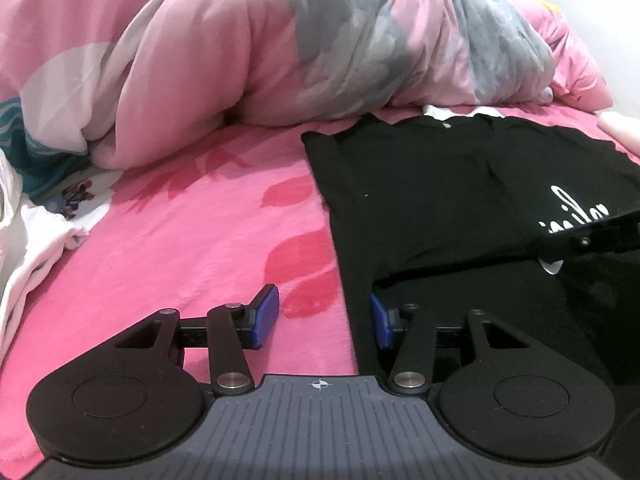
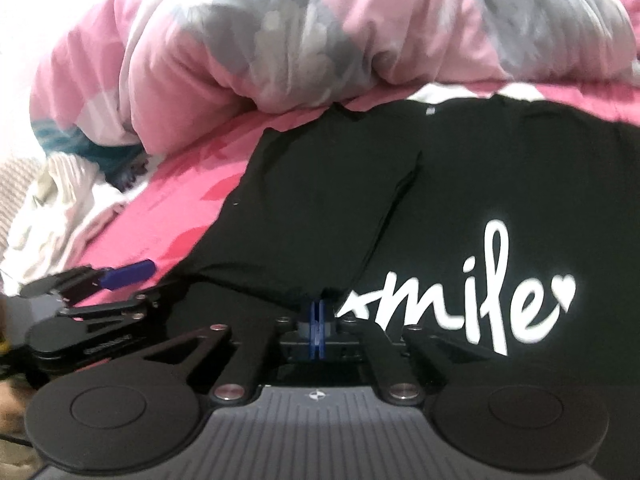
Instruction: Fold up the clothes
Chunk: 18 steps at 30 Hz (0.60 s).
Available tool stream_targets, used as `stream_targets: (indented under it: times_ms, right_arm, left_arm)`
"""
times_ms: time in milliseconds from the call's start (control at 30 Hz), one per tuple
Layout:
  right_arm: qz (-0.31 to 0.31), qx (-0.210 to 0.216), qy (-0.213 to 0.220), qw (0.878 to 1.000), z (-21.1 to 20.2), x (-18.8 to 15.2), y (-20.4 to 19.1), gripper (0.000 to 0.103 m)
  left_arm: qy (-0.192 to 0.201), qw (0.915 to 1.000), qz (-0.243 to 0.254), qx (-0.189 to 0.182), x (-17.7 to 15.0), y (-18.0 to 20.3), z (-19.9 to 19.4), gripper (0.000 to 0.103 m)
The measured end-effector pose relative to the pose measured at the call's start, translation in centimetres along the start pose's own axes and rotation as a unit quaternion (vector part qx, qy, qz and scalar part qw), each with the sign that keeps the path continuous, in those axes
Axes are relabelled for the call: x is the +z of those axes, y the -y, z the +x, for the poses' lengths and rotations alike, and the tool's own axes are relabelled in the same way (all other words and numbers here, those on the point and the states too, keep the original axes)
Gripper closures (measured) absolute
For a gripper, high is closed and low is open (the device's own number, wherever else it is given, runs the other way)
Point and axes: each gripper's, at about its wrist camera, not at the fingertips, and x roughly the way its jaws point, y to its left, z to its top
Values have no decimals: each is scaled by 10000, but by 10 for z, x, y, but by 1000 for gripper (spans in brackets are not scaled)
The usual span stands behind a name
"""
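A: Where does the black T-shirt [image 2: 460, 168] sit?

B: On the bed [image 1: 200, 232], spread over the pink floral sheet, straight ahead of the right hand-held gripper [image 2: 317, 322] and off to the right of the left hand-held gripper [image 1: 324, 316]. Its collar end lies farthest from both, close under the bunched pink and grey duvet [image 1: 320, 40].

A: How are the two tools set?

B: The right one has its blue pads pressed together, and dark cloth appears to be pinched between them at the tip of a folded-over panel, just left of the white "smile" lettering [image 2: 480, 292]. I judge it is clamped on the shirt's edge, though the fabric there is dark and hard to read. The left one stands apart, one pad over bare sheet and the other at the shirt's left border, with nothing between them.

A: Why that arrangement?

B: My guess: the left side of the shirt already lies turned in over the front, forming a long crease, and the right tool holds the corner of that flap to place or smooth it. The left tool straddling the border would suit steadying or taking the edge.

A: How far along is it?

B: One side lies folded in; the far right side is out of sight, so I cannot tell more.
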Motion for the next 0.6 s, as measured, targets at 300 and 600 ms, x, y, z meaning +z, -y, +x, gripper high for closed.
stream_targets:
  times_ms: [300,600]
  right_arm:
    - [412,177,-84,9990,-7,-12,4,103]
    - [-298,69,249,9992,-33,-7,-10,101]
  left_arm:
    - [-21,10000,-86,10,-1,-6,-1,55]
    - [-56,9999,107,114,-1,-5,-9,54]
